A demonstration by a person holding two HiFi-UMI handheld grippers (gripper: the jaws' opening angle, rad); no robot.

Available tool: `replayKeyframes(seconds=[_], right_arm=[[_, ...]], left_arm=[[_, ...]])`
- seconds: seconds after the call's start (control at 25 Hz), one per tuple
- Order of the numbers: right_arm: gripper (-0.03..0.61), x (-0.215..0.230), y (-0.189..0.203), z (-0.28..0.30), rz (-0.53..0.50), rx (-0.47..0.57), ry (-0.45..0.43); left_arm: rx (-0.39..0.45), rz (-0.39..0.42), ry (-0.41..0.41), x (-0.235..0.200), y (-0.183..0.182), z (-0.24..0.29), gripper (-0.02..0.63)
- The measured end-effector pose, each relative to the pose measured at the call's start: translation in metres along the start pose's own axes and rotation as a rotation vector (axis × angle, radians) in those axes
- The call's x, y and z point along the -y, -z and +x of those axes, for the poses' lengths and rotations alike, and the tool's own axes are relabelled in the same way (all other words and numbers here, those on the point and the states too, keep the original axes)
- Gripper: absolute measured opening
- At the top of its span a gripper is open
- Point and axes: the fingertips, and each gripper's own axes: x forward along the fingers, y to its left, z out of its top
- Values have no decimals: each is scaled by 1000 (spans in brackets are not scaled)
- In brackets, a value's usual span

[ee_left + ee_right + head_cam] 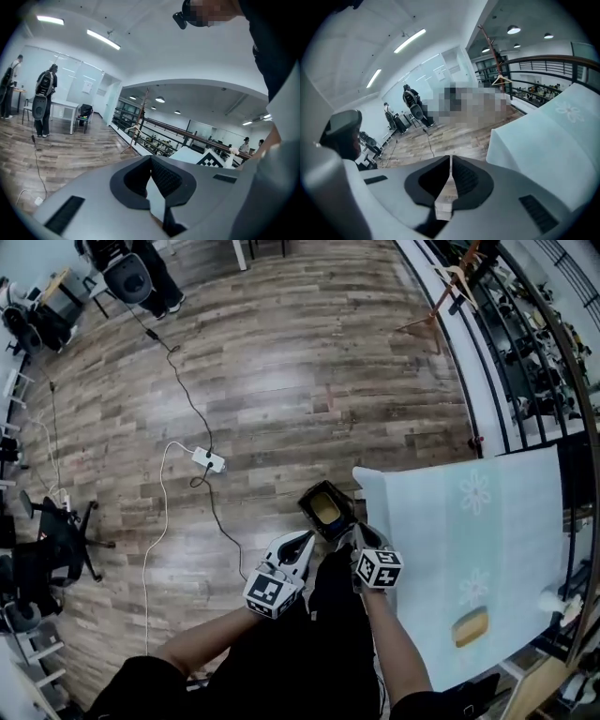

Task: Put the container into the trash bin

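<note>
The left gripper (302, 542) and right gripper (360, 534) hang with jaws pressed together, empty. The trash bin (326, 508) sits just ahead of them. The yellowish container (470, 626) lies on the table (441, 521), well right of the right jaws and behind them. Pickup looks not yet begun: 1 gripper must swing there and spread.

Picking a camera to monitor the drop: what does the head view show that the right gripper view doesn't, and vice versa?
Head view only: the trash bin on the floor by the table corner, a yellowish object on the cloth, a power strip, and both the left gripper and right gripper. Right gripper view only: its tongs closed on nothing, plus ceiling lights. Both: the cloth-covered table, wood floor and railing.
</note>
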Motion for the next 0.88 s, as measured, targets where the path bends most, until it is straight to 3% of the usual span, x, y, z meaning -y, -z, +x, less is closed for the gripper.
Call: replayKeyframes(seconds=[0.2,0.44,0.64,0.88], right_arm=[[38,5,-21,-78,84,140,95],[40,32,-14,-182,120,266,224],[40,78,14,-277,185,373,395],[40,157,69,-390,294,444,572]], left_arm=[[-17,54,190,49,-8,27,11],[-37,120,399,150,-17,54,11],[-74,174,573,252,-9,76,11],[-140,230,720,382,31,98,11]])
